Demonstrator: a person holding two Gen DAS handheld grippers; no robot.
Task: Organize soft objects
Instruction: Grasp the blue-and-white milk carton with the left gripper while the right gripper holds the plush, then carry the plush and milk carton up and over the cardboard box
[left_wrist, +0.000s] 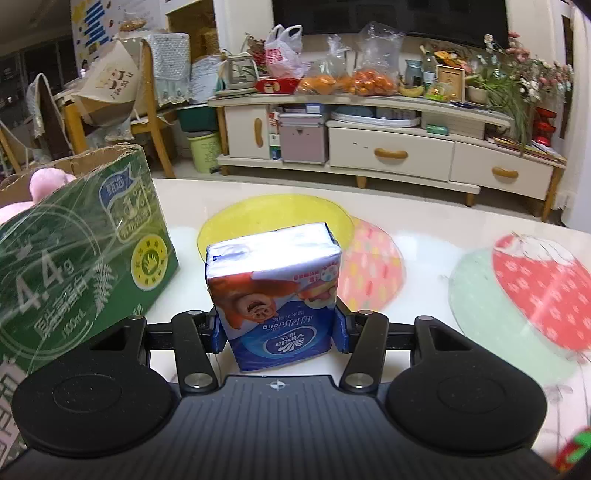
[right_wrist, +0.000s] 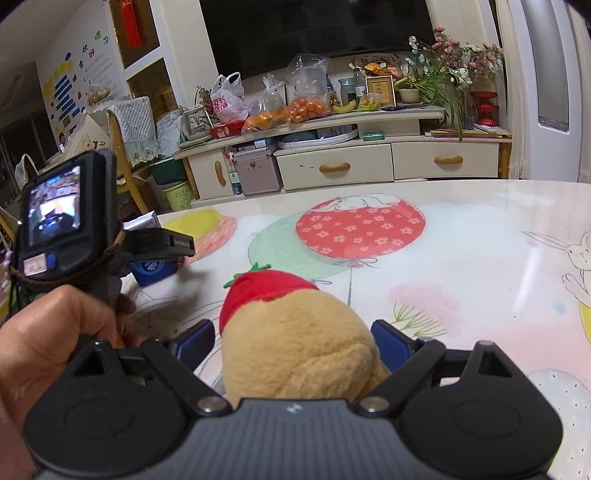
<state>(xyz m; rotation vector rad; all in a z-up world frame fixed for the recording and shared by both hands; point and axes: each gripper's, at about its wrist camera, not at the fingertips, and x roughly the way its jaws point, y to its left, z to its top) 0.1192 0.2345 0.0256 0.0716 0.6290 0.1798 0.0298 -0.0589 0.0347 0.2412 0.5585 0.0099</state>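
In the left wrist view my left gripper (left_wrist: 279, 326) is shut on a blue tissue pack (left_wrist: 275, 291) and holds it upright over the table. A green cardboard box (left_wrist: 74, 258) stands just left of it, with a pink plush (left_wrist: 40, 188) inside. In the right wrist view my right gripper (right_wrist: 293, 341) has its blue pads on both sides of a tan plush toy with a red strawberry cap (right_wrist: 295, 343). The left gripper's body (right_wrist: 70, 221) and the tissue pack (right_wrist: 153, 271) show at the left there.
The table (right_wrist: 461, 258) has a glossy cover printed with balloons and rabbits. Behind it stand a TV cabinet (left_wrist: 369, 147) with bags of fruit and flowers, wooden chairs (left_wrist: 147, 110) and a green bin (left_wrist: 205, 151). The plush's red cap also shows in the left wrist view's corner (left_wrist: 574, 446).
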